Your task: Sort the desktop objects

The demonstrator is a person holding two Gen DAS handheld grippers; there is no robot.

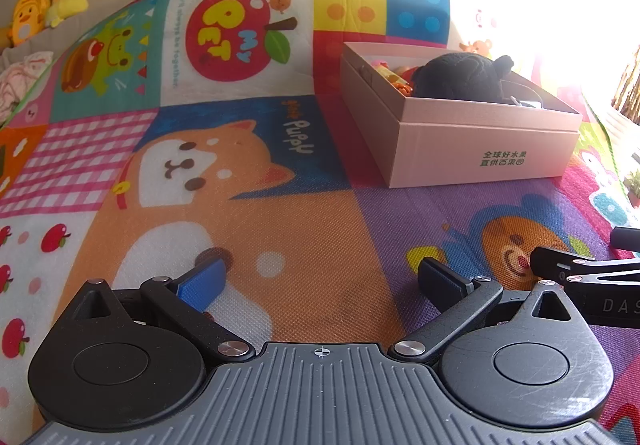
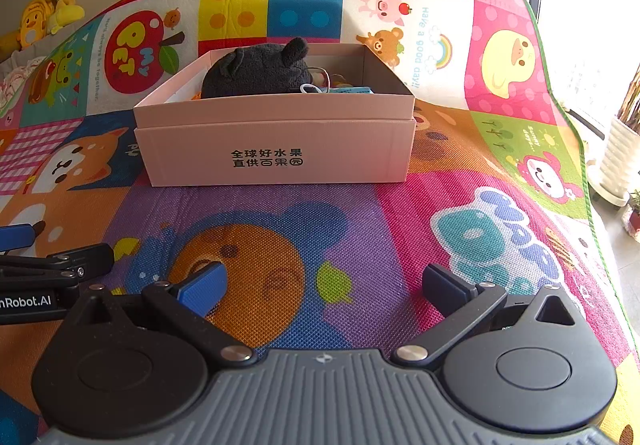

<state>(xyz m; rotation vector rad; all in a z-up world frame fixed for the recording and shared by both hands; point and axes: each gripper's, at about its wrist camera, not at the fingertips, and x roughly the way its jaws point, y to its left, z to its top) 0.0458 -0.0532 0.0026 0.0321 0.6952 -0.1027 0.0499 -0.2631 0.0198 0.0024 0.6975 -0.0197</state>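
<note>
A pink cardboard box (image 1: pixel 480 141) (image 2: pixel 280 149) stands on the colourful play mat (image 1: pixel 280 205) (image 2: pixel 280 225). Inside it lies a dark grey plush toy (image 1: pixel 460 79) (image 2: pixel 256 73), with orange and yellow items (image 1: pixel 394 77) beside it and a blue-and-white item (image 2: pixel 340 89) at its right. My left gripper (image 1: pixel 324 279) is open over the mat, left of and nearer than the box, with nothing between its fingers. My right gripper (image 2: pixel 324 281) is open too, in front of the box, and holds nothing. Each gripper shows at the edge of the other's view.
Yellow plush toys (image 1: pixel 40 9) (image 2: pixel 44 17) sit on a ledge at the far left by the wall. A white plant pot (image 2: pixel 620 161) and a small potted plant (image 2: pixel 634 213) stand on the floor past the mat's right edge. Bright window light washes out the upper right.
</note>
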